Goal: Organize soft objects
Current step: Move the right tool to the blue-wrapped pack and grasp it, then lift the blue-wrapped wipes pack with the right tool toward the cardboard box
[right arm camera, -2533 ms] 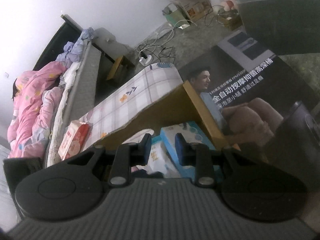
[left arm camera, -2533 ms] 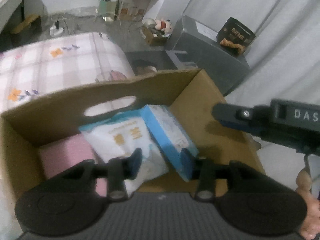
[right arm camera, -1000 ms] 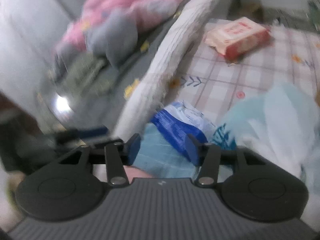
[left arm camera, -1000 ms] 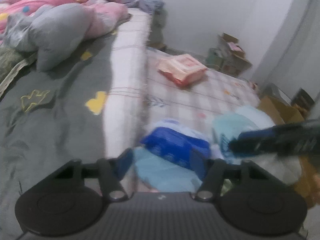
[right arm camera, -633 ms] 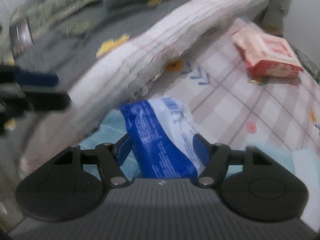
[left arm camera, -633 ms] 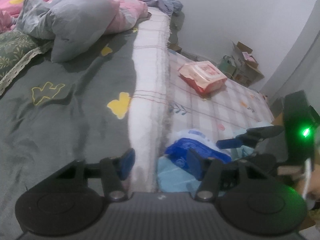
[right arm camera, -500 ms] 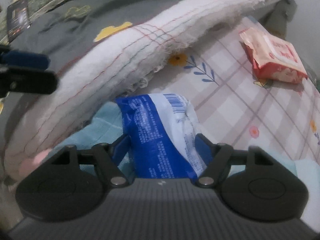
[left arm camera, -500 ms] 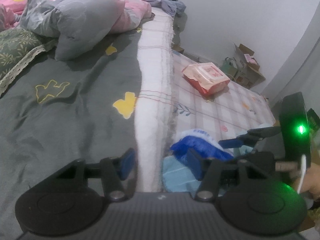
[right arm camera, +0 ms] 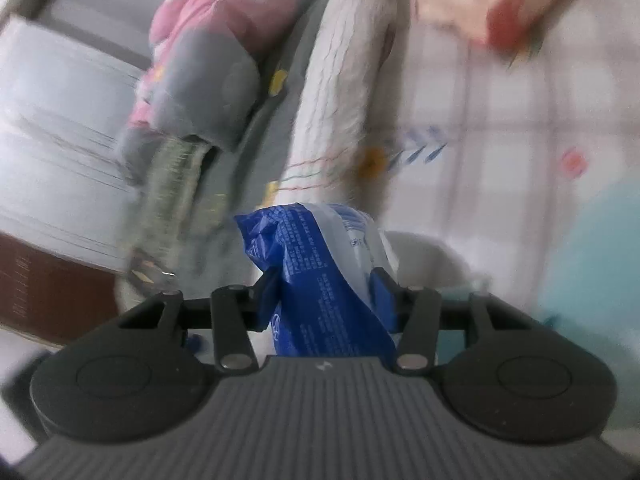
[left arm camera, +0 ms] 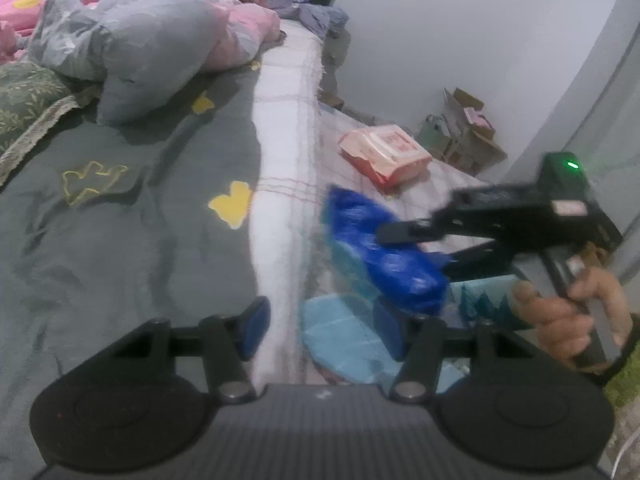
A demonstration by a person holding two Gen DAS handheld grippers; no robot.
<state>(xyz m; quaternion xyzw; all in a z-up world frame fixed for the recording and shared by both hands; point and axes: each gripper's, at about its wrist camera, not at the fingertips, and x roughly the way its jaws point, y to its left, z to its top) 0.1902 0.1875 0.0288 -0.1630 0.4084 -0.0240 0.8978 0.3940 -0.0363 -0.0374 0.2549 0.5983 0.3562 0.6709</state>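
The right gripper (right arm camera: 325, 294) had just been closing and was clenched on the blue tissue pack (right arm camera: 320, 280), lifted clear of the bed (left arm camera: 120, 208). The slick wrapper could slide out during a fast swing. The left gripper (left arm camera: 320, 330) stood released, empty.
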